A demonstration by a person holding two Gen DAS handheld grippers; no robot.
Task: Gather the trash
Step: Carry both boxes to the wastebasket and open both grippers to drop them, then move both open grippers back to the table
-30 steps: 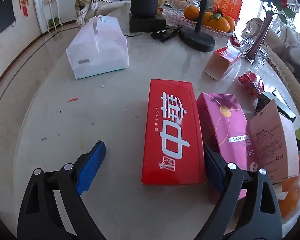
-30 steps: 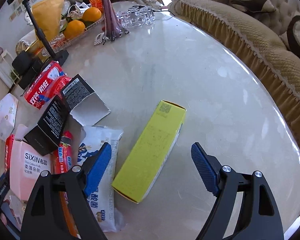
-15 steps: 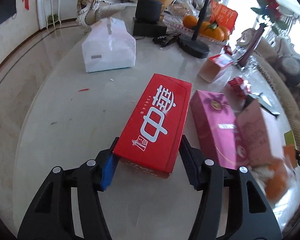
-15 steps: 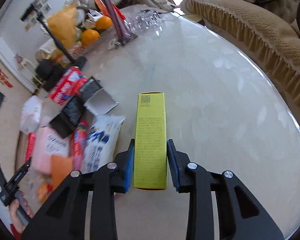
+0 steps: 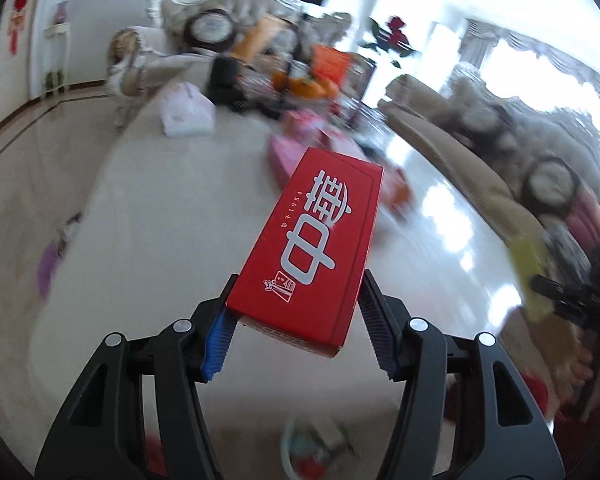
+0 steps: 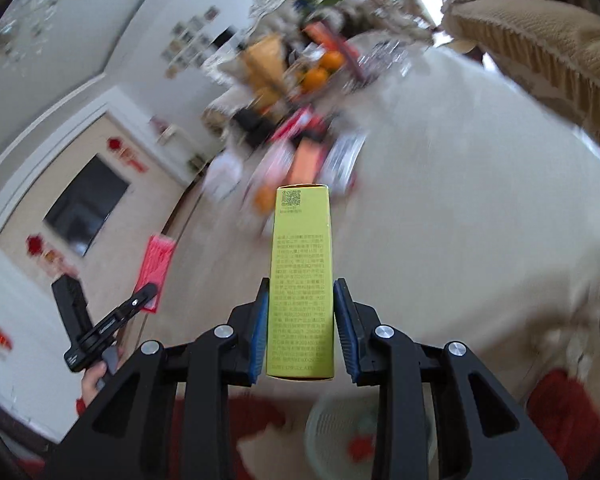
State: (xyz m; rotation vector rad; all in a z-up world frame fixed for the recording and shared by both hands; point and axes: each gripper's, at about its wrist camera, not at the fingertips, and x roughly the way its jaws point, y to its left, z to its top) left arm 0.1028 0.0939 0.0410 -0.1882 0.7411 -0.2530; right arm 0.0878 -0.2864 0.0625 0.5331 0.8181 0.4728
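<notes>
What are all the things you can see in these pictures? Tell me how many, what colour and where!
red box: 1, red with white characters, held up above the table in the left gripper
yellow-green box: 1, yellow-green with small print, held in the right gripper
table: 1, pale and glossy, under both boxes
white bag: 1, white, far side of the table
oranges: at least 2, orange, far end of the table, blurred
basket: 1, pale green, low beneath the right gripper
sofa: 1, beige, beside the table
left gripper: 1, black with blue pads
right gripper: 1, black with blue pads
</notes>
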